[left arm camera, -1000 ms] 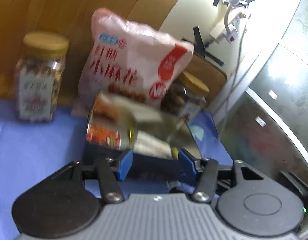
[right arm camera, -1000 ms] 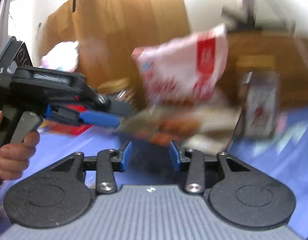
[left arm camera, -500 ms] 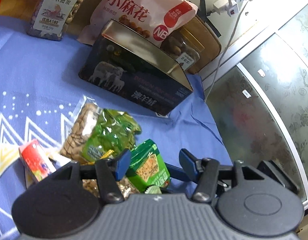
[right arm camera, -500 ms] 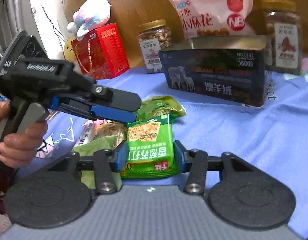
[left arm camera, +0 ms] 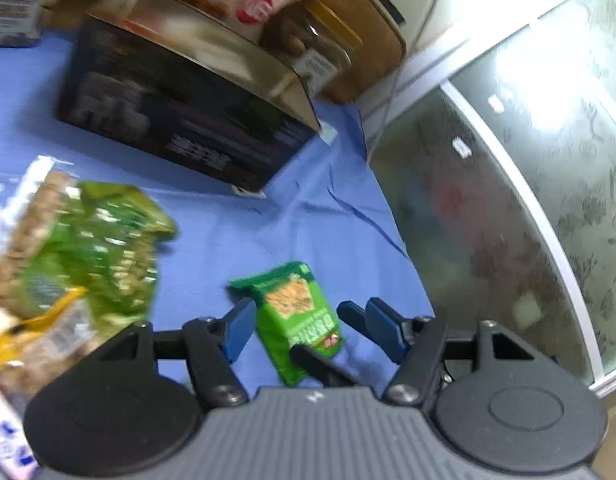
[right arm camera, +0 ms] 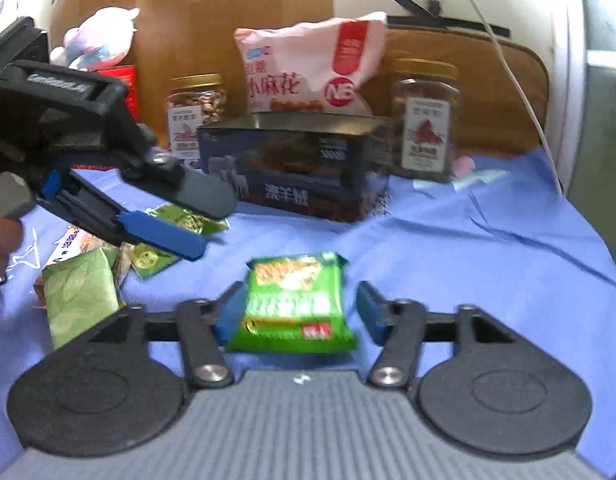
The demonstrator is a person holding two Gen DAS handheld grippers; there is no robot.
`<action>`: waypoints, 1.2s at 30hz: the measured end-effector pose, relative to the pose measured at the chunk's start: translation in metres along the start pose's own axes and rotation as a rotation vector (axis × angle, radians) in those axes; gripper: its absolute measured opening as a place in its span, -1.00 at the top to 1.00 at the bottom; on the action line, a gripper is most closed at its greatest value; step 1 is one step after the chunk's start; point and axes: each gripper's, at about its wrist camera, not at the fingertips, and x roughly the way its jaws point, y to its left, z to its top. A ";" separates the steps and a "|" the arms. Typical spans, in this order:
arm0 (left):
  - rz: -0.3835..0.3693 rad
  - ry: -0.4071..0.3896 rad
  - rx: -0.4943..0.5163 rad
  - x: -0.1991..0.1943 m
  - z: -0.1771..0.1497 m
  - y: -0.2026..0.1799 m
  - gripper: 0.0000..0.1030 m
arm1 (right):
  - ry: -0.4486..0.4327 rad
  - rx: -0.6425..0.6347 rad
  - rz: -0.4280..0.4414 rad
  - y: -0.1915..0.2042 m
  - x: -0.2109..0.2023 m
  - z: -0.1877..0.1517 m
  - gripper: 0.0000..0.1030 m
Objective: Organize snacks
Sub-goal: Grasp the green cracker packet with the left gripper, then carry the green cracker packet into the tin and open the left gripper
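On blue cloth [right arm camera: 487,248], one green cracker packet [right arm camera: 294,300] between spread right jaws, left jaws spread empty, two jars [right arm camera: 423,120], one box [right arm camera: 300,160].

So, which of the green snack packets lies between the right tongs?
The small bright green cracker packet, lying alone on the blue cloth between the open right tongs. The other green packets sit in the pile at left.

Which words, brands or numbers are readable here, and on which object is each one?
"小麻花" and "NB": pink snack bag.
"澳羊绒": dark open box.
Nut jars, green cracker packet and left gripper body: print too blurred to read.
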 end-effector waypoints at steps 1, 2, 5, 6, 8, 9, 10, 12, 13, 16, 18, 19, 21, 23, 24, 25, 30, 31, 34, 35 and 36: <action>0.008 0.016 0.003 0.006 0.000 -0.002 -0.26 | 0.009 -0.012 0.010 0.001 -0.001 -0.002 -0.34; 0.021 0.031 0.004 0.011 -0.001 -0.003 -0.29 | 0.017 -0.030 0.014 0.002 -0.001 -0.003 -0.37; 0.046 0.077 0.007 0.025 -0.008 -0.002 -0.29 | 0.042 -0.066 0.017 0.006 -0.001 -0.011 -0.42; 0.043 0.061 0.020 0.025 -0.011 -0.003 -0.26 | 0.053 -0.063 0.019 0.005 0.001 -0.011 -0.41; 0.048 0.061 0.044 0.026 -0.013 -0.006 -0.09 | 0.055 -0.054 0.035 0.004 0.000 -0.011 -0.37; 0.045 0.069 0.041 0.028 -0.013 -0.006 0.10 | 0.054 -0.053 0.040 0.004 0.000 -0.010 -0.29; 0.041 0.076 0.033 0.029 -0.013 -0.005 0.10 | 0.052 -0.051 0.049 0.005 -0.001 -0.011 -0.16; 0.050 0.067 0.033 0.025 -0.013 -0.005 0.12 | 0.036 -0.064 0.036 0.009 -0.002 -0.010 -0.13; 0.051 0.058 0.037 0.022 -0.011 -0.007 0.12 | 0.022 -0.075 0.033 0.012 -0.003 -0.009 -0.12; 0.037 -0.006 0.060 0.000 0.002 -0.013 0.12 | -0.050 -0.116 0.026 0.019 -0.006 0.004 -0.11; 0.029 -0.053 0.066 -0.016 0.015 -0.016 0.12 | -0.104 -0.147 0.032 0.024 -0.004 0.021 -0.11; 0.028 -0.080 0.070 -0.023 0.024 -0.017 0.12 | -0.132 -0.168 0.033 0.027 -0.001 0.030 -0.11; 0.039 -0.140 0.078 -0.038 0.043 -0.019 0.12 | -0.189 -0.205 0.036 0.032 0.008 0.049 -0.11; 0.061 -0.195 0.094 -0.046 0.062 -0.022 0.09 | -0.239 -0.227 0.035 0.036 0.020 0.066 -0.11; 0.078 -0.224 0.104 -0.048 0.073 -0.022 0.09 | -0.259 -0.233 0.033 0.037 0.028 0.074 -0.11; 0.093 -0.246 0.105 -0.047 0.084 -0.021 0.09 | -0.274 -0.240 0.026 0.038 0.036 0.081 -0.11; 0.152 -0.303 0.092 -0.034 0.125 -0.009 0.06 | -0.282 -0.219 0.016 0.033 0.080 0.110 -0.11; 0.165 -0.303 0.084 -0.029 0.131 -0.004 0.06 | -0.275 -0.207 0.018 0.031 0.087 0.113 -0.11; 0.196 -0.280 0.049 -0.012 0.142 0.011 0.06 | -0.230 -0.179 0.021 0.025 0.111 0.115 -0.15; 0.205 -0.270 0.041 -0.009 0.144 0.016 0.04 | -0.216 -0.167 0.019 0.022 0.116 0.114 -0.18; 0.220 -0.260 0.036 -0.003 0.146 0.020 0.02 | -0.212 -0.160 0.013 0.022 0.120 0.114 -0.22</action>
